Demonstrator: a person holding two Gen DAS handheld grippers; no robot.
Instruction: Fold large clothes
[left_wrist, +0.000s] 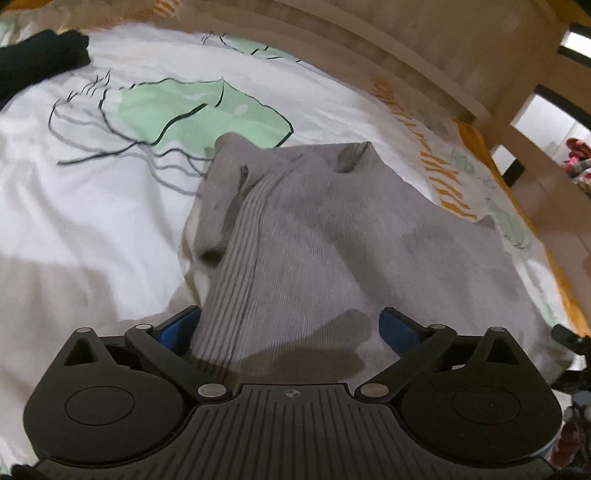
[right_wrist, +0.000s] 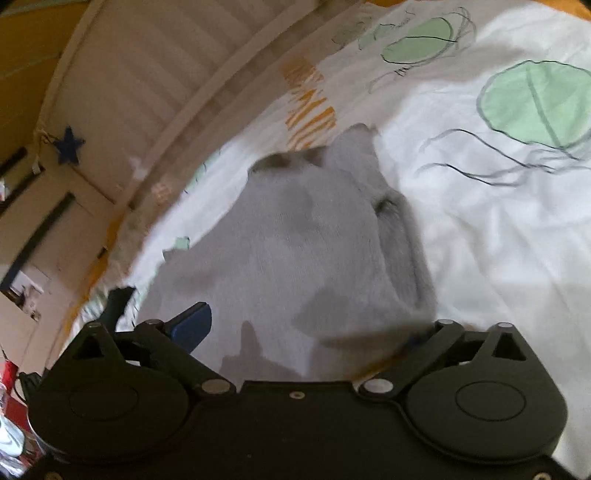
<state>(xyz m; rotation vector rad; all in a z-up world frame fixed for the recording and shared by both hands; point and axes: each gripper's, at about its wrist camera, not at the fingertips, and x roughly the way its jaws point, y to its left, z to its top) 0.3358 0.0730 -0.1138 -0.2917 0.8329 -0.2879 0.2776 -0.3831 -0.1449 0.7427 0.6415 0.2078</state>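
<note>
A grey knit garment (left_wrist: 314, 229) lies bunched and partly folded on a white bedsheet (left_wrist: 92, 221) printed with green jellyfish. Its ribbed hem runs toward the camera in the left wrist view. My left gripper (left_wrist: 290, 328) stands wide open, its blue pads (left_wrist: 181, 328) on either side of the near end of the cloth. In the right wrist view the same garment (right_wrist: 295, 229) spreads ahead. My right gripper (right_wrist: 301, 332) is also wide open over the cloth's near edge. Only its left blue pad (right_wrist: 192, 325) shows clearly; the cloth hides most of the other one.
A black garment (left_wrist: 40, 55) lies at the far left of the bed. A pale wooden bed rail (left_wrist: 443, 55) runs along the far side, and it carries a blue star (right_wrist: 68, 146). The white bedsheet (right_wrist: 498, 240) stretches bare to the right of the grey garment.
</note>
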